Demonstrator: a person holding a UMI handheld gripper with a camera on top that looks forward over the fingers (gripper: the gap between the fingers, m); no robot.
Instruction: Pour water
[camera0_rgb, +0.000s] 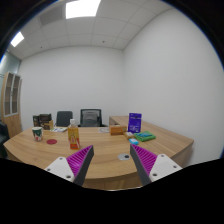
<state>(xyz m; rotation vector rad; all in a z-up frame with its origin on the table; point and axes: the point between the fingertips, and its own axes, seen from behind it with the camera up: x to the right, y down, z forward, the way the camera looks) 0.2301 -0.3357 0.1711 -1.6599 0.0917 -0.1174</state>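
My gripper is open, its two purple-padded fingers spread wide with nothing between them. It hovers above the near edge of a curved wooden table. Far beyond the fingers to the left, an orange bottle stands on the table. A green cup sits further left, beside a small red coaster. A small round dark object lies on the wood just ahead of the right finger.
A purple box and a teal book stack sit on the right of the table, with a cardboard box nearby. Two dark office chairs stand behind the table. White walls enclose the room.
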